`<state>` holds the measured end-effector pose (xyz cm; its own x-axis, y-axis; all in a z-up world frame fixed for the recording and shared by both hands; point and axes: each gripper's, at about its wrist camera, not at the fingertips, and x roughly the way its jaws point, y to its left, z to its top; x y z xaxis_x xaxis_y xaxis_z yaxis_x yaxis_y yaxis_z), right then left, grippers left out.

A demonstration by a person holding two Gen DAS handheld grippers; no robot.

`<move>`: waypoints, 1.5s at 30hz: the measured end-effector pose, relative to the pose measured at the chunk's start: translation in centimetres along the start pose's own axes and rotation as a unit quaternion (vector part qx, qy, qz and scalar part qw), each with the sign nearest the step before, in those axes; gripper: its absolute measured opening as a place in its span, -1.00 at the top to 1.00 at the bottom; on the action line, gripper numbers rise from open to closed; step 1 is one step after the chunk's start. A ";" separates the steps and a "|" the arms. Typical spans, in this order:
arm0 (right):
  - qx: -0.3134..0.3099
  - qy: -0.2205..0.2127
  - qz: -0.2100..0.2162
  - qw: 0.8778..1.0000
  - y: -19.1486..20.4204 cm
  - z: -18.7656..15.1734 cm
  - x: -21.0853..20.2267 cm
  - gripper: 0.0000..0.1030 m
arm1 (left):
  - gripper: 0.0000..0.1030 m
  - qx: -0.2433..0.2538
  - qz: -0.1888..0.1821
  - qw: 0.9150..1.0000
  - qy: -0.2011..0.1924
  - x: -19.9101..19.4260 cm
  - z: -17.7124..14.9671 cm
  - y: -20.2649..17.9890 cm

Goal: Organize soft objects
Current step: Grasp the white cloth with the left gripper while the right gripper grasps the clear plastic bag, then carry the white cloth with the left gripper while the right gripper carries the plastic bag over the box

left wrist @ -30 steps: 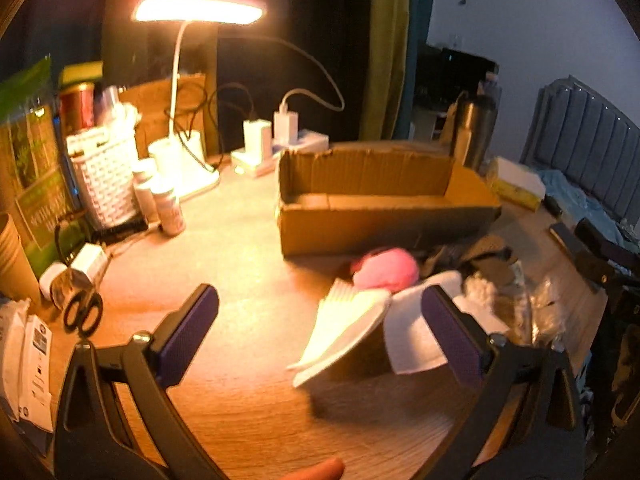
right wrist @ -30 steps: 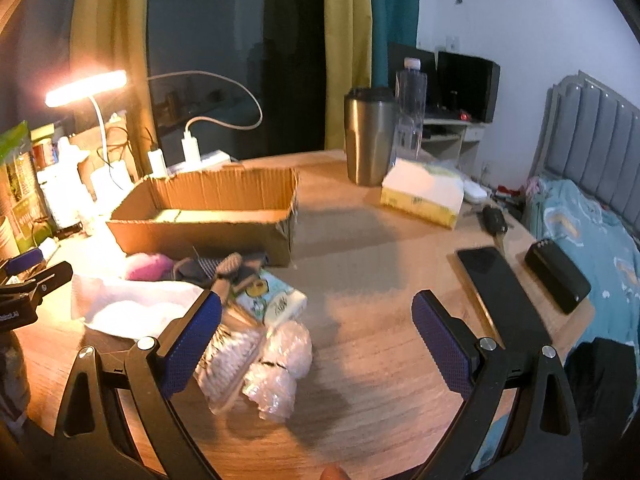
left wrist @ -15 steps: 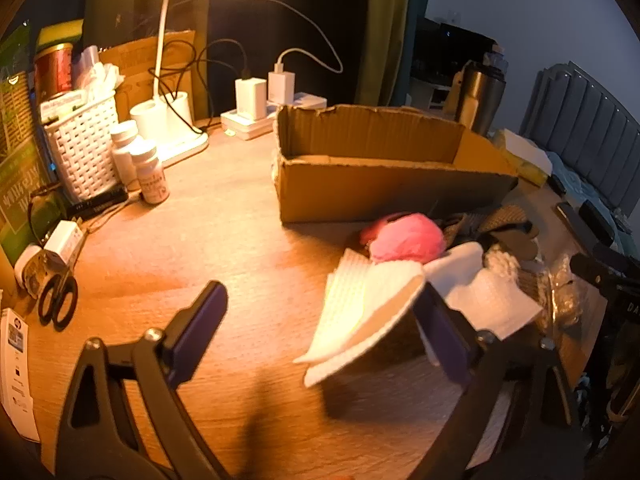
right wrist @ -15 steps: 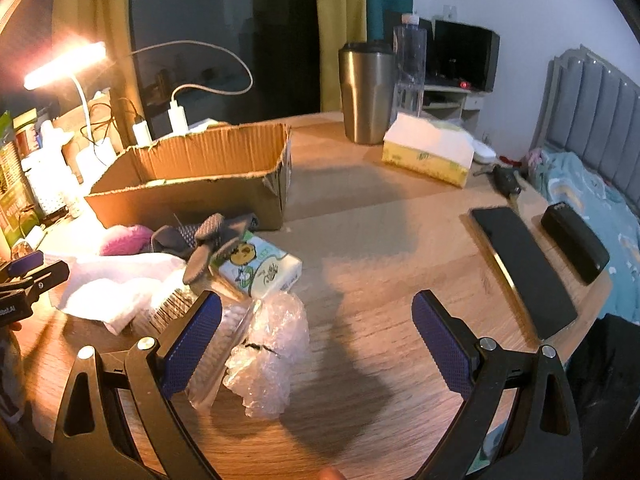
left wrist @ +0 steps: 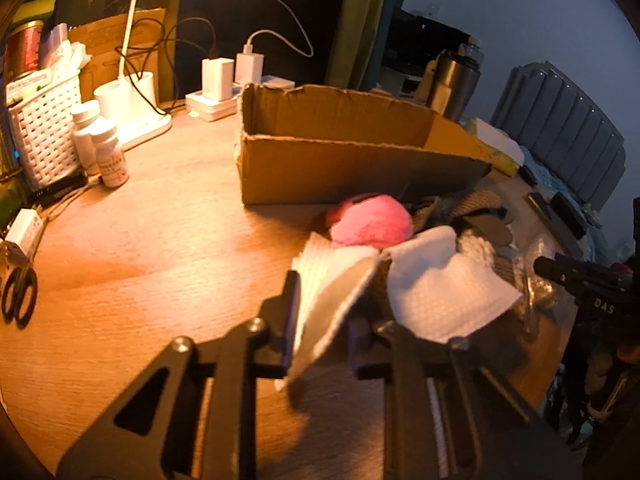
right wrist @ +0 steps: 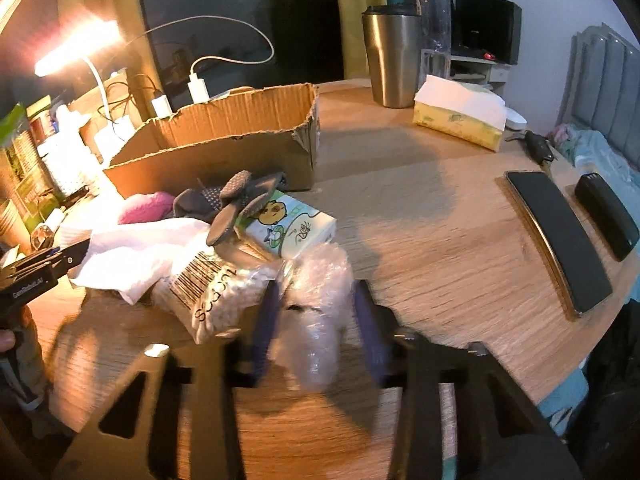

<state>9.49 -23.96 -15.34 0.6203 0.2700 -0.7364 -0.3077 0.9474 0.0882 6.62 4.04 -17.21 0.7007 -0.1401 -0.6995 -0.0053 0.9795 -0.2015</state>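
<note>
A pile of soft things lies in front of an open cardboard box (left wrist: 340, 168): a white cloth (left wrist: 440, 292), a pink fluffy ball (left wrist: 372, 220), grey socks (right wrist: 240, 196), a tissue pack (right wrist: 288, 228), a bag of cotton swabs (right wrist: 216, 296) and crumpled bubble wrap (right wrist: 320, 280). My left gripper (left wrist: 322, 304) is closing, and the cloth's folded near edge fills the gap between its pads. My right gripper (right wrist: 317, 292) is closing too, its pads pressing both sides of the bubble wrap. Each view is blurred at the fingers.
On the left stand a white basket (left wrist: 44, 136), pill bottles (left wrist: 108, 152), a lamp base (left wrist: 136, 100) and scissors (left wrist: 18, 296). To the right are a steel tumbler (right wrist: 392, 60), a tissue box (right wrist: 460, 116), a phone (right wrist: 560, 240) and a dark case (right wrist: 606, 216) near the table edge.
Both grippers came down toward the pile, and their jaws went from wide apart to narrow. The left now has the cloth's edge between its pads, the right the bubble wrap.
</note>
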 end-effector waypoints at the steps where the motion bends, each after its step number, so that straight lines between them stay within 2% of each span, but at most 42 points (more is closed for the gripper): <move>1: -0.001 -0.001 -0.001 1.000 0.1 0.0 -0.1 0.30 | 0.68 -0.001 -0.004 1.000 -0.001 -0.1 0.0 0.0; 6: -0.008 -0.017 -0.002 1.000 0.2 0.4 -1.3 0.35 | 0.75 -0.004 -0.016 1.000 -0.009 -0.9 -0.1 0.0; 13: -0.012 -0.050 -0.009 0.999 0.2 1.4 -3.5 0.36 | 0.91 0.003 -0.024 0.999 -0.041 -3.4 0.7 -0.6; 19: -0.021 -0.075 -0.004 0.997 0.2 2.4 -5.1 0.37 | 0.93 0.000 -0.029 0.998 -0.060 -5.3 1.5 -0.8; 27: -0.033 -0.110 0.014 0.993 -0.2 4.4 -6.5 0.37 | 0.93 -0.002 -0.015 0.995 -0.102 -8.4 3.2 -1.5; 33: -0.040 -0.128 0.030 0.990 -0.5 6.4 -6.4 0.37 | 0.93 0.010 0.001 0.992 -0.128 -9.8 5.8 -1.9; 45: -0.050 -0.142 0.045 0.988 -0.5 10.2 -4.5 0.37 | 0.92 0.016 0.013 0.989 -0.146 -8.8 9.9 -1.9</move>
<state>14.18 -23.92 -5.23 0.7598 0.4029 -0.5103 -0.4319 0.8994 0.0671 7.49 4.87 -3.88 0.8773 -0.0725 -0.4744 -0.0055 0.9869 -0.1610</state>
